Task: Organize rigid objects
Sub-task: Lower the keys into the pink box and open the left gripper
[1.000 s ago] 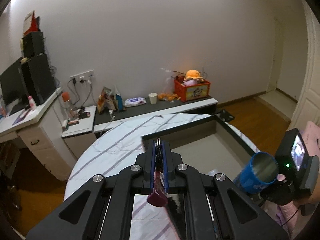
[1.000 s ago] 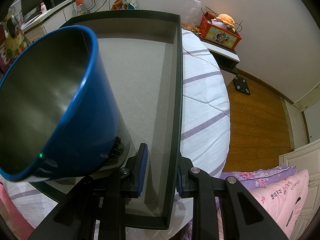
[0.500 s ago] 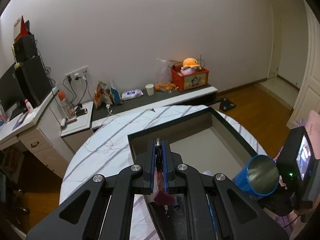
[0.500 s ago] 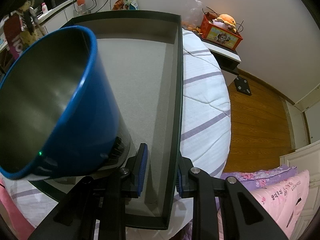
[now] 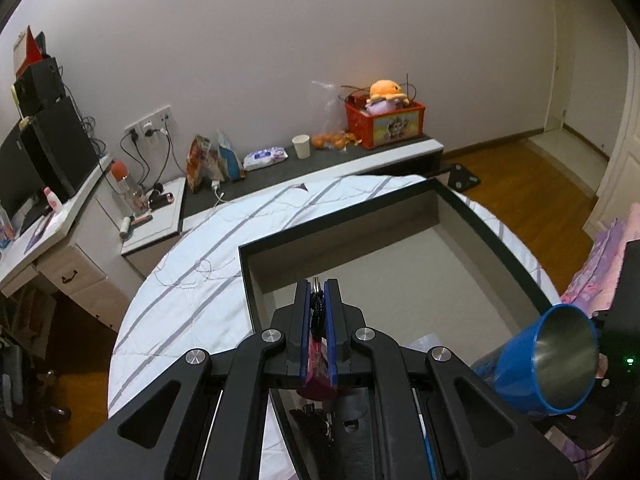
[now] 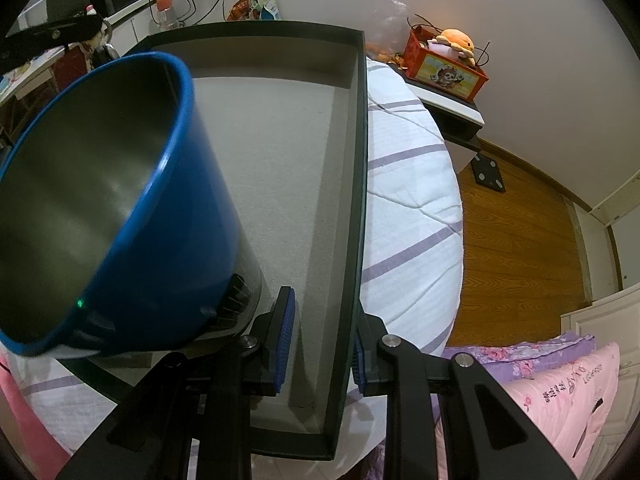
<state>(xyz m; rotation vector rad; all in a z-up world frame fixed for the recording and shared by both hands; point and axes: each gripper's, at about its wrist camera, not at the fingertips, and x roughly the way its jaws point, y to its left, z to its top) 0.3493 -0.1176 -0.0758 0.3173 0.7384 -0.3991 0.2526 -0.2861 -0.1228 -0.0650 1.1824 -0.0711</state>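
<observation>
My left gripper (image 5: 318, 292) is shut on a keychain (image 5: 317, 316) with a dark cord and a pink-maroon charm hanging under the pads. It hovers over the near left part of a dark-rimmed box (image 5: 340, 220) with a grey floor. In the right wrist view the keychain's doll (image 6: 94, 46) hangs at the top left, beside the box's (image 6: 362, 160) far corner. A blue cup (image 6: 172, 216) with a steel inside leans against the outer side of my right gripper's (image 6: 320, 332) left finger. The jaws stand a little apart with nothing between the pads. What bears the cup (image 5: 556, 360) is hidden.
The box lies on a white, purple-striped bed sheet (image 5: 192, 280). A low dark shelf (image 5: 280, 164) along the wall carries a red crate (image 5: 384, 124), a paper cup and packets. A white desk (image 5: 60, 232) stands left. Pink bedding (image 6: 560, 396) and wooden floor (image 6: 520, 240) lie right.
My left gripper moved forward and down over the box, which now looks nearer and larger. In the right wrist view the hanging doll shifted rightward, towards the box's far corner. Right gripper and cup kept still.
</observation>
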